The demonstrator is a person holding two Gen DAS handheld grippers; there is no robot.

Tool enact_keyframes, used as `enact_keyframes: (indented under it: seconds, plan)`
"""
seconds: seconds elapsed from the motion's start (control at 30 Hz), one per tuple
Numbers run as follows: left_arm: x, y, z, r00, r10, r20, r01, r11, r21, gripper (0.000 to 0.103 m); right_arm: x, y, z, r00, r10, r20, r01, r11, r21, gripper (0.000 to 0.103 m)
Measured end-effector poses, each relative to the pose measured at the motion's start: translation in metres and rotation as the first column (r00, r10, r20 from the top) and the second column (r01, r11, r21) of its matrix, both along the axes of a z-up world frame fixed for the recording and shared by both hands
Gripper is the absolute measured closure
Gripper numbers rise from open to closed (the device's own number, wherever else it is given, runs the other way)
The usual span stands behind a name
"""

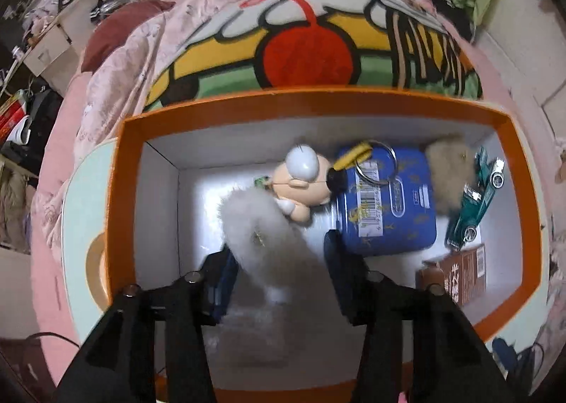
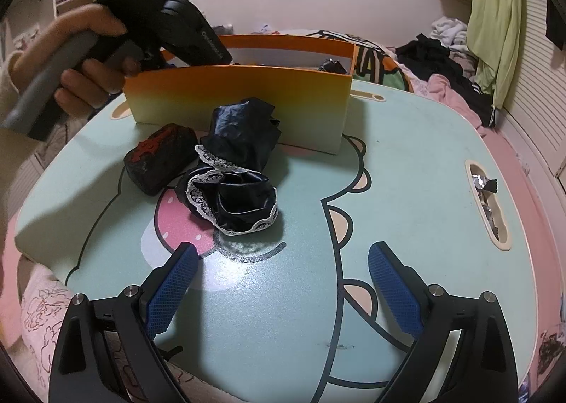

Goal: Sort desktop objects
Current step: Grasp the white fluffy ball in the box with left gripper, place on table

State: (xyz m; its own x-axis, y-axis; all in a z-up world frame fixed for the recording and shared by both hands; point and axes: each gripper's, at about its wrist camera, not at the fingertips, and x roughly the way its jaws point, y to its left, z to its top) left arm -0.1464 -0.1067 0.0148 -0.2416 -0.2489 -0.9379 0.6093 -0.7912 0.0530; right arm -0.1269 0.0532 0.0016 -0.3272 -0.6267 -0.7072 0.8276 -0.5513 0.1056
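Nearest me, the right gripper (image 2: 279,282) hangs low over the desk (image 2: 406,190) with its blue fingers (image 2: 169,289) spread wide and nothing between them. Just beyond lies a crumpled black cloth with white lace trim (image 2: 233,187), and beside it, to the left, a dark block with red marks (image 2: 159,159); both wait outside the orange box (image 2: 240,98). That cloth looks limp and slippery, so a pinch on one fold could lift only part of it and drag the rest, or nudge the dark block along. Farther on, the left gripper (image 1: 279,272) is down inside the box (image 1: 300,102), its fingers apart with a white fluffy piece (image 1: 254,226) lying between them; they don't seem to press it, though the fur hides the pads. If the fur clings to a finger, it could ride back out when the hand lifts. The box is already crowded: a bald doll (image 1: 300,180), a blue tin (image 1: 385,205) with a key ring on it, a tan fur ball (image 1: 449,176), a green toy car (image 1: 477,197) and a brown carton (image 1: 456,275). A careless exit could catch the doll or the ring, or shove the light cardboard wall and slide the whole box.
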Motion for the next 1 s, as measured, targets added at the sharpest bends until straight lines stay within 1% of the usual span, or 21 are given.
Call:
enact_keyframes:
  seconds: [0.03,0.1,0.13,0.2,0.27,0.3,0.33,0.37,0.4,0.47,0.6,0.67,0.7,0.73,0.77,0.8,0.83,0.9,0.93,1.0]
  plan:
    - [0.005,-0.001,0.001,1.000,0.008,-0.010,-0.008,1.000,-0.011,0.075,0.001,-0.001,0.000,1.000,0.000,-0.001,0.000,1.000,0.000,0.006]
    - [0.015,-0.004,0.005,0.998,-0.005,-0.058,0.007,1.000,0.030,0.078,0.002,-0.002,0.000,1.000,0.000,0.000,0.000,1.000,0.000,0.006]
    - [0.022,-0.005,0.011,0.995,-0.010,-0.095,0.014,0.999,0.043,0.079,0.002,-0.002,0.000,1.000,-0.001,0.000,0.001,1.000,0.000,0.006]
    - [0.038,-0.002,0.027,0.984,-0.017,-0.175,0.024,0.999,0.039,0.079,0.002,-0.002,0.000,1.000,-0.002,0.000,0.002,1.000,0.000,0.006]
    - [0.064,0.010,0.053,0.956,-0.049,-0.291,0.056,0.998,0.017,0.079,0.002,-0.002,0.000,1.000,-0.003,0.001,0.003,1.000,0.000,0.006]
    - [0.071,0.011,0.060,0.944,-0.059,-0.323,0.067,0.998,0.014,0.079,0.002,-0.002,0.000,1.000,-0.003,0.000,0.003,1.000,0.000,0.006]
    - [0.090,0.021,0.071,0.925,-0.080,-0.372,0.090,0.996,0.011,0.079,0.002,-0.002,0.000,1.000,-0.004,0.001,0.004,1.000,0.000,0.006]
    - [0.097,0.020,0.074,0.915,-0.091,-0.393,0.104,0.995,0.012,0.079,0.002,-0.002,0.000,1.000,-0.005,0.001,0.005,1.000,0.000,0.006]
    - [0.114,0.029,0.076,0.902,-0.105,-0.418,0.121,0.993,0.013,0.079,0.002,-0.002,0.000,1.000,-0.005,0.001,0.005,1.000,0.000,0.006]
    - [0.128,0.040,0.071,0.898,-0.127,-0.420,0.143,0.990,0.007,0.079,0.002,-0.002,0.000,1.000,-0.012,0.001,0.012,1.000,0.001,0.006]
    - [0.140,0.061,0.032,0.913,-0.143,-0.383,0.154,0.988,-0.002,0.079,0.002,-0.002,0.000,1.000,-0.013,0.002,0.013,1.000,0.001,0.005]
    - [0.140,0.067,0.016,0.911,-0.138,-0.389,0.147,0.989,-0.007,0.078,0.002,-0.002,0.000,1.000,-0.015,0.001,0.015,1.000,0.001,0.005]
    - [0.137,0.066,0.011,0.909,-0.134,-0.396,0.141,0.990,-0.012,0.074,0.002,-0.002,0.000,1.000,-0.015,0.002,0.015,1.000,0.000,0.005]
    - [0.136,0.068,0.007,0.904,-0.132,-0.407,0.133,0.991,-0.026,0.063,0.002,-0.002,0.000,1.000,-0.015,0.002,0.015,1.000,0.000,0.005]
    - [0.135,0.071,0.006,0.904,-0.130,-0.408,0.122,0.992,-0.045,0.056,0.002,-0.002,0.000,1.000,-0.015,0.002,0.015,1.000,-0.001,0.005]
    - [0.137,0.076,0.007,0.903,-0.128,-0.411,0.111,0.992,-0.066,0.041,0.002,-0.002,0.000,1.000,-0.016,0.002,0.016,1.000,0.000,0.005]
    - [0.140,0.080,0.009,0.898,-0.130,-0.421,0.102,0.991,-0.088,0.031,0.002,-0.002,0.000,1.000,-0.016,0.002,0.016,1.000,0.000,0.005]
    - [0.153,0.089,0.016,0.884,-0.144,-0.444,0.093,0.987,-0.135,0.026,0.003,-0.002,0.000,1.000,-0.017,0.003,0.017,1.000,0.000,0.005]
    - [0.159,0.093,0.018,0.883,-0.152,-0.444,0.094,0.984,-0.151,0.020,0.002,-0.003,0.000,1.000,-0.018,0.002,0.018,1.000,0.000,0.005]
    - [0.169,0.097,0.016,0.889,-0.168,-0.426,0.106,0.981,-0.164,0.019,0.002,-0.002,0.000,1.000,-0.019,0.002,0.019,1.000,0.001,0.005]
